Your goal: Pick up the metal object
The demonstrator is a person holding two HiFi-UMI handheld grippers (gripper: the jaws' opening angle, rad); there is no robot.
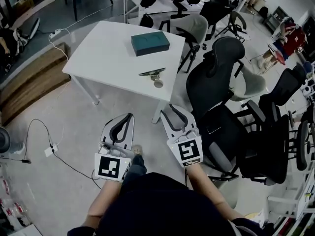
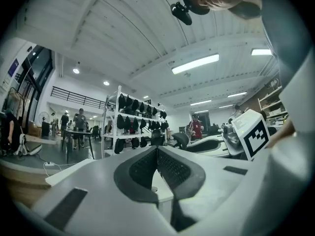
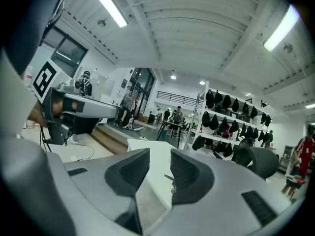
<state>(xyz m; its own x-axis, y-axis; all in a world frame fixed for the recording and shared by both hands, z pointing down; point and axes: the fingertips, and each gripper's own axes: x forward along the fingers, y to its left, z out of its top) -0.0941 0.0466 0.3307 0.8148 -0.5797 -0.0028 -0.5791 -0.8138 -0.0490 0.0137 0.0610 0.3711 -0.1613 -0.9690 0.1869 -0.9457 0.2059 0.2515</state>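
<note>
my left tool [image 1: 129,118] has its jaws pressed together, empty. my right tool [image 1: 173,113] stands wide, nothing between. both hang short of the white tabletop [image 1: 108,48]; the metal object [image 1: 153,74] lies near its closest edge, a teal box [image 1: 150,43] behind it.

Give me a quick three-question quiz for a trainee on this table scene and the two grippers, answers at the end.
1. True or false: the right gripper is closed on the metal object.
2. Multiple choice: on the white table, the teal box lies A) beyond the metal object as seen from the person, B) nearer the person than it, C) on top of it.
3. Fill in: the jaws of the left gripper are ____ (open or shut).

Key: 1 false, its jaws stand apart with nothing between them, short of the table. 2 A. 3 shut.
</note>
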